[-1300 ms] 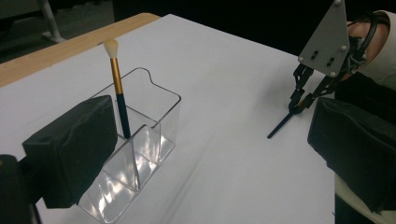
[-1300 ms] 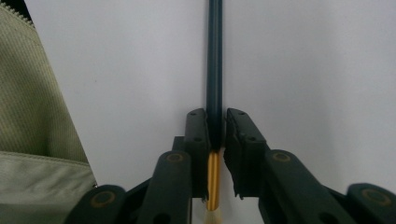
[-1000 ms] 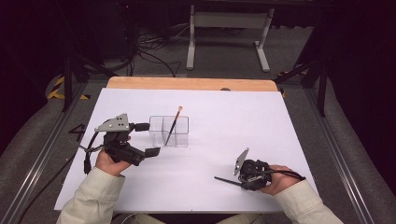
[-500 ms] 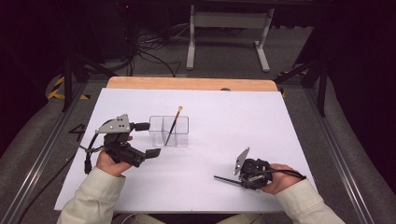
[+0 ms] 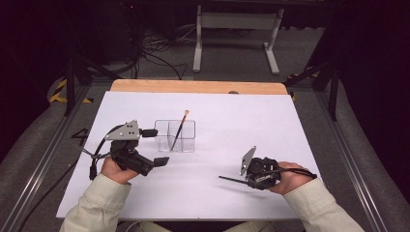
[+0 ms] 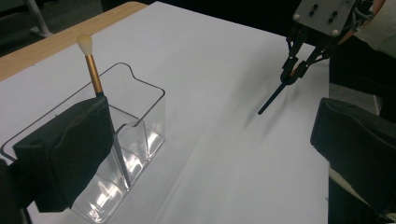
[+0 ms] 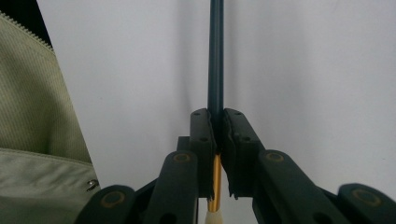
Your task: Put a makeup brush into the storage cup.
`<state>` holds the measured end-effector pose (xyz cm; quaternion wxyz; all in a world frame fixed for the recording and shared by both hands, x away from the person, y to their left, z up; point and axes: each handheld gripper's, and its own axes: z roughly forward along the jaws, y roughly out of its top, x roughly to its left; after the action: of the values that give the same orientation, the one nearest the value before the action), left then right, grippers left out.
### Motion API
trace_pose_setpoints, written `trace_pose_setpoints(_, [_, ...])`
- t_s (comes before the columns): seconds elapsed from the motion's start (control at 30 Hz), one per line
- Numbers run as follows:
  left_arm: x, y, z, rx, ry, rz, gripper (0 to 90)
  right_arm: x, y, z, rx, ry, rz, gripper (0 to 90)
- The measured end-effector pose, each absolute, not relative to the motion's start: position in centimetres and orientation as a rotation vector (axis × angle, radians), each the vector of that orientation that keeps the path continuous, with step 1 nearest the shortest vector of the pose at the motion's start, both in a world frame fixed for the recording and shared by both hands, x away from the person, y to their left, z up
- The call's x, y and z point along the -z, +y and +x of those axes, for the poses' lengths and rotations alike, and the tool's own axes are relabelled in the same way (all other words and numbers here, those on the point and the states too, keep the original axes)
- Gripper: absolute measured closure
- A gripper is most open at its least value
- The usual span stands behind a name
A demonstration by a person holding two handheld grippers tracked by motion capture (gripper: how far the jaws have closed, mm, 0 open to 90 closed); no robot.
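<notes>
From above, on the white counter [image 5: 309, 125], we see a clear two-compartment holder [image 5: 175, 136] standing a little left of the middle, with one makeup brush [image 5: 179, 129] leaning in it, its pale tip up and tilted to the right. Our left hand-held gripper [image 5: 153, 146] sits just left of the holder with its black jaws spread apart, one level with the holder's far edge and one nearer us, gripping nothing. Our right hand-held gripper [image 5: 243, 180] lies well apart from the holder, toward the near right of the counter, and a second dark brush [image 5: 231, 180] juts from it to the left, low over the white surface. Along the left hand-held gripper's own view, the holder [image 6: 140, 121] stands close behind the left jaw, the brush [image 6: 95, 81] in it showing a gold ferrule and cream tip, and the handle reaching the holder's floor; the two jaws stand wide apart with bare counter between them. Farther off, at the upper right, the right hand-held gripper [image 6: 289, 77] carries its brush [image 6: 273, 99] pointing down and toward us. Along the right hand-held gripper's own view, the jaws are clamped on the second brush [image 7: 215, 60]: the dark handle runs straight ahead over the counter, while the gold ferrule and pale tip lie behind the pads, toward the hand; a beige sleeve [image 7: 32, 140] lies at the left
</notes>
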<state>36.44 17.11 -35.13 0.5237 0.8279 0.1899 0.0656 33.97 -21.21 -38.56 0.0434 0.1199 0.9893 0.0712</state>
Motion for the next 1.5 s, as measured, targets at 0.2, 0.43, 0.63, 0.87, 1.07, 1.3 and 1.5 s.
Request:
trace_pose_setpoints(0.2, [35.1,16.9,36.3,-0.149,0.442,1.986,0.3,37.6,-20.7,34.2,-0.226,3.014,0.325,83.0])
trace_pose_setpoints(0.43, [35.2,16.5,36.1,-0.120,0.420,1.981,0.5,36.3,-20.2,34.7,-0.245,3.009,0.267,83.0])
trace_pose_setpoints(0.63, [35.3,15.8,35.9,-0.111,0.390,2.007,1.1,35.4,-19.4,34.9,-0.248,3.009,0.221,83.1])
trace_pose_setpoints(0.87, [35.5,14.8,35.7,-0.099,0.375,2.037,1.7,34.7,-18.6,35.0,-0.261,3.002,0.189,83.2])
trace_pose_setpoints(1.07, [35.6,14.0,35.4,-0.105,0.368,2.049,2.2,34.2,-17.8,35.0,-0.265,2.999,0.157,83.2])
trace_pose_setpoints(1.3, [35.7,12.6,35.5,-0.079,0.324,2.086,3.0,33.9,-16.5,35.0,-0.265,3.000,0.114,83.2])
trace_pose_setpoints(1.5, [35.8,11.5,35.4,-0.056,0.288,2.105,5.4,33.7,-15.4,34.7,-0.265,2.993,0.092,83.2])
